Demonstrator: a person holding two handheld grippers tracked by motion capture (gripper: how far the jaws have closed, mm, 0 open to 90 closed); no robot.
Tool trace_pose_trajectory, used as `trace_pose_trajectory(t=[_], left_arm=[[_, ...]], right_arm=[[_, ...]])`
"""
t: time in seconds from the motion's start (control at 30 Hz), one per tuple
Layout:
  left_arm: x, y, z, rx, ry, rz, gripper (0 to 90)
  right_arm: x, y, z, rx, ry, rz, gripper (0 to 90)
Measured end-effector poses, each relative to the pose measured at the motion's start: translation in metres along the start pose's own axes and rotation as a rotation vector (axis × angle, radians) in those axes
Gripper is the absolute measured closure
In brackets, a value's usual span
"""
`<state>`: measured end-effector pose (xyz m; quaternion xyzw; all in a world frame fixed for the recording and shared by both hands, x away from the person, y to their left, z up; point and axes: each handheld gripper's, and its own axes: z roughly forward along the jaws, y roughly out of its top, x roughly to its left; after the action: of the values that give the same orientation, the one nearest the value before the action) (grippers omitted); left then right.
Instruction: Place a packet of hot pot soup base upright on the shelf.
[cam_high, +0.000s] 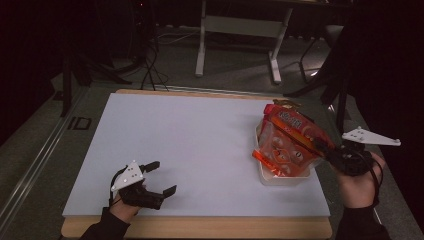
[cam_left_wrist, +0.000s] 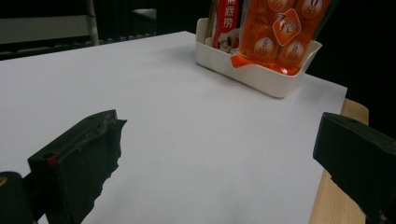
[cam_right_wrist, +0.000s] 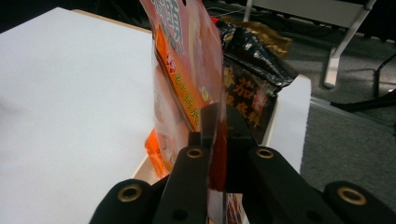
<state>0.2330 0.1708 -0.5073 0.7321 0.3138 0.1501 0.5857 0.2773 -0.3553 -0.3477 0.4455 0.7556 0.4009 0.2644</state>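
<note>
A white bin (cam_high: 286, 178) stands at the right edge of the table (cam_high: 190, 150), toward the near side. It holds several snack bags standing on end: an orange snack bag (cam_high: 286, 140) at the front, and behind it a dark bag (cam_right_wrist: 254, 74) with red and gold print.

The orange snack bag's lower end sits in the bin, and its long axis rises out of it, leaning toward the right, where the gripper has it.

The right gripper (cam_high: 327, 148) is at the bin's right side, its jaws pinched closed on the bag's edge; in the right gripper view the bag runs edge-on between them.

The left gripper (cam_high: 157, 177) rests at the near left of the table, well apart from the bin, jaws spread wide with nothing between them.
</note>
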Motion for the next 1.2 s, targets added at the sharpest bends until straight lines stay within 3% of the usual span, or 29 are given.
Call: trace_pose_trajectory(t=[0.13, 0.47, 0.57, 0.8, 1.2], left_arm=[[0.0, 0.0, 0.0, -0.001, 0.001, 0.002, 1.2], [0.0, 0.001, 0.0, -0.007, 0.0, -0.002, 1.2], [0.0, 0.001, -0.001, -0.009, 0.0, -0.003, 1.2], [0.001, 0.001, -0.002, -0.01, 0.0, 0.002, 1.2], [0.001, 0.001, 0.0, -0.009, -0.004, -0.001, 1.3]], right_arm=[[-0.003, 0.007, -0.009, -0.011, 0.01, -0.002, 90.0], [-0.005, 0.017, -0.019, 0.023, 0.074, -0.024, 90.0], [-0.003, 0.019, -0.021, 0.039, 0.069, -0.04, 90.0], [0.004, 0.021, -0.009, 0.107, 0.076, -0.082, 90.0], [0.001, 0.02, -0.003, 0.134, 0.092, -0.066, 90.0]])
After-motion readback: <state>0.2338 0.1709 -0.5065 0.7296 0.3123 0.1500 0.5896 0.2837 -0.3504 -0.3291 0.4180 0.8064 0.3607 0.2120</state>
